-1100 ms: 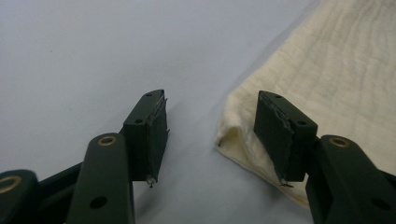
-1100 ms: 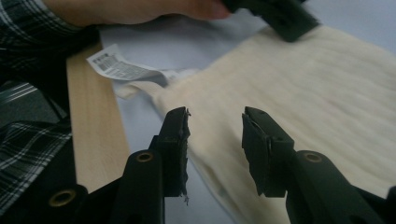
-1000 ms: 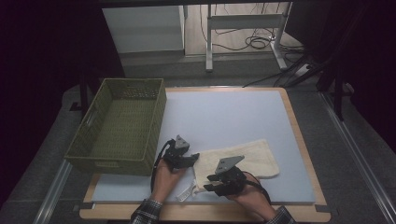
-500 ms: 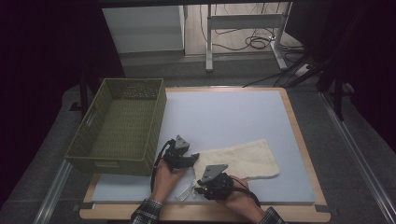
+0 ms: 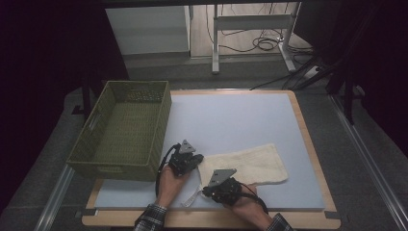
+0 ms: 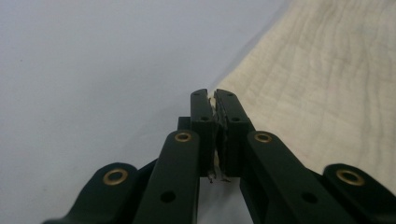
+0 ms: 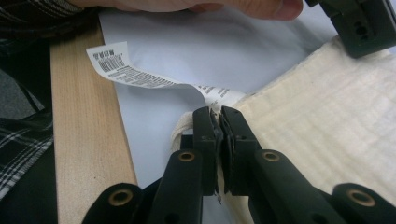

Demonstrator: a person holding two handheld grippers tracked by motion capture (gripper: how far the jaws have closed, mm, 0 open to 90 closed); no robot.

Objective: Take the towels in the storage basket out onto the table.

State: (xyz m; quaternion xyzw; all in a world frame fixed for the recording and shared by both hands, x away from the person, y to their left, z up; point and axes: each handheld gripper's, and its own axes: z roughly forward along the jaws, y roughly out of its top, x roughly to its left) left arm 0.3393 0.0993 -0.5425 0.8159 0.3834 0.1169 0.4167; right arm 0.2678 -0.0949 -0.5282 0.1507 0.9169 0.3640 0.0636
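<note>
High view: a pale blue mat [image 5: 240, 120] covers a wooden table [image 5: 308, 144]. A cream towel [image 5: 252, 163] lies flat on the near part of the mat, right of a green woven basket [image 5: 122, 130] that stands on the mat's left edge. The left gripper [image 5: 196, 161] sits between the basket and the towel, at the towel's far left corner. The right gripper [image 5: 208, 190] sits at the towel's near left corner, just below the left gripper. Each is held by a hand with a plaid sleeve [image 5: 151, 219] coming in from the near edge of the table. A white care label [image 5: 192, 196] trails from the towel's near left corner toward the table edge.

Left gripper view: the black jaws have just been closing and now stand pressed together, with a thin edge of the towel [image 6: 327, 84] pinched between the pads. The rest of the towel spreads away to the right of the jaws, and bare mat [image 6: 93, 70] lies to their left.

Right gripper view: these jaws have also just been closing and are clamped on the towel's [image 7: 327, 112] corner, next to a cream hanging loop [image 7: 181, 128]. The printed label [image 7: 130, 72] curls away from that corner across the mat toward the wooden table edge [image 7: 84, 140]. The left gripper [image 7: 359, 23] shows beyond, at the towel's far corner.
</note>
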